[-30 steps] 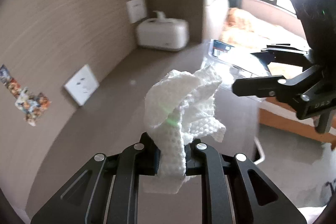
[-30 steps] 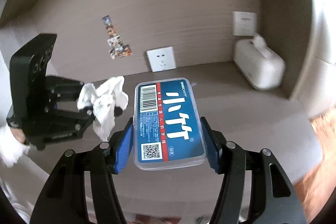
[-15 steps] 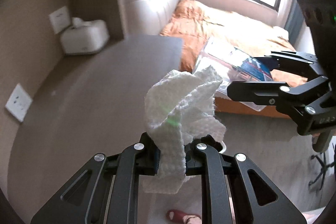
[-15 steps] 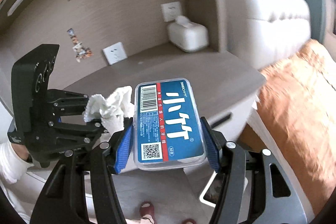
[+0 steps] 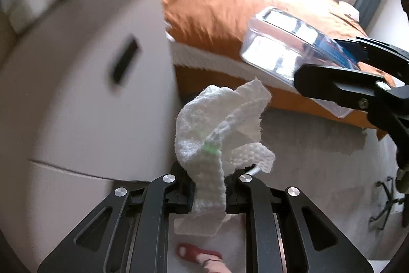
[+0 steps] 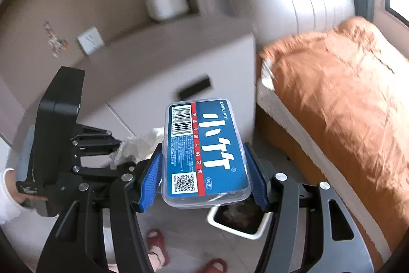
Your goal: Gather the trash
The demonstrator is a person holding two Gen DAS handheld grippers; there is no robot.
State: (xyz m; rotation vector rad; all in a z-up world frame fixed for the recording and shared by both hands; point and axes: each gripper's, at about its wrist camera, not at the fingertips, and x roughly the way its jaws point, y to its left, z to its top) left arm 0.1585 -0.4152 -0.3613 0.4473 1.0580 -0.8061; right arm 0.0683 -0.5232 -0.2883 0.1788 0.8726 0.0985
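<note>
left claw [image 5: 208, 192] clamped on crumpled tissue [image 5: 222, 124] | right claw [image 6: 204, 170] clamped on plastic box [image 6: 204, 152] | risk: releasing before reaching bin [image 6: 240, 221], lower centre, drops trash on floor

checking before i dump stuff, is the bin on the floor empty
Not empty: the trash bin shows crumpled brownish contents below the plastic box.

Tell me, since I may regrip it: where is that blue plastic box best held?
Across its two long edges, near the back end, coming from behind as the right hand-held gripper does. The box is flat and rectangular, so its straight parallel sides suit the pads.
</note>
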